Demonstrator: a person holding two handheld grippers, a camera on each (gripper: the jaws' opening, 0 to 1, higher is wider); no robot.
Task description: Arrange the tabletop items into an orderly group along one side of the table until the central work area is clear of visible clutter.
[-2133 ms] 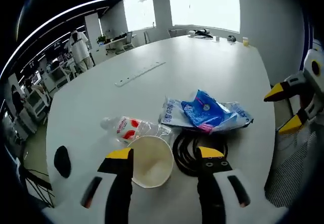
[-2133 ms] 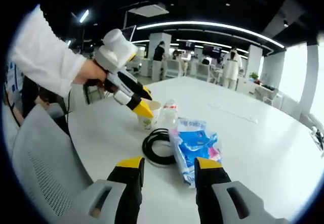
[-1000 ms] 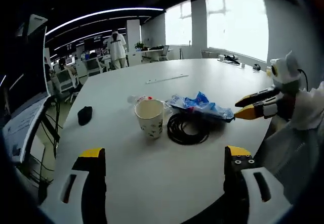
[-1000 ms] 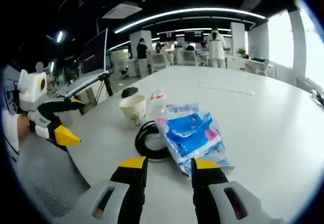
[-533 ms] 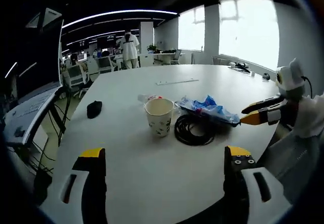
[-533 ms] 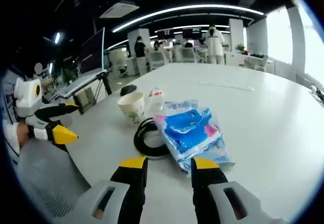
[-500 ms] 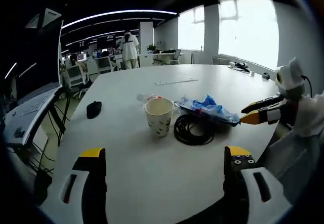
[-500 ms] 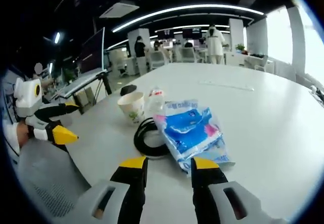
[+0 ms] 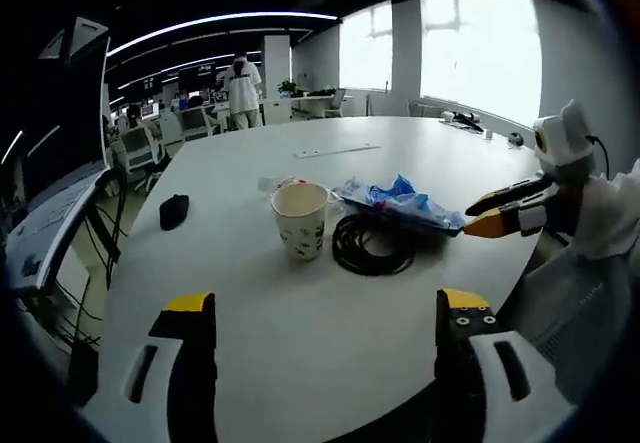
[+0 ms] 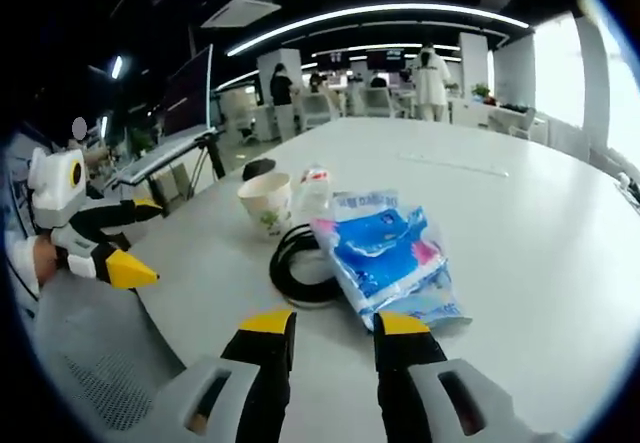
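A large white table (image 9: 300, 313) with rounded corners carries a small cluster of things near one of its edges. In the left gripper view, an upright white paper cup with a faint green print (image 9: 300, 219) stands on the table; just beside it lies a coiled black cable (image 9: 372, 245), and on the far side of the coil, overlapping its rim, rests a crumpled blue and clear plastic packet (image 9: 402, 201). Behind the cup a clear plastic bottle with a red and white label (image 9: 280, 183) lies on its side. Well apart from the cluster, toward another edge, sits a small black object (image 9: 173, 211), and farther toward the table's middle lies a long white strip (image 9: 337, 150). The left gripper (image 9: 325, 308) hangs near the table's edge with its yellow-tipped jaws spread wide and nothing between them. The right gripper (image 9: 500, 211) comes into this view beyond the edge next to the packet, its jaws a little apart and empty, held by a person's white sleeve (image 9: 605, 225). In the right gripper view, the same gripper (image 10: 325, 323) points at the packet (image 10: 390, 253) with its jaws parted narrowly and holding nothing; the cable (image 10: 300, 263), cup (image 10: 265, 201) and bottle (image 10: 312, 188) lie beyond. The left gripper (image 10: 125, 238) shows past the table's edge, wide open, above a grey mesh chair (image 10: 90, 363).
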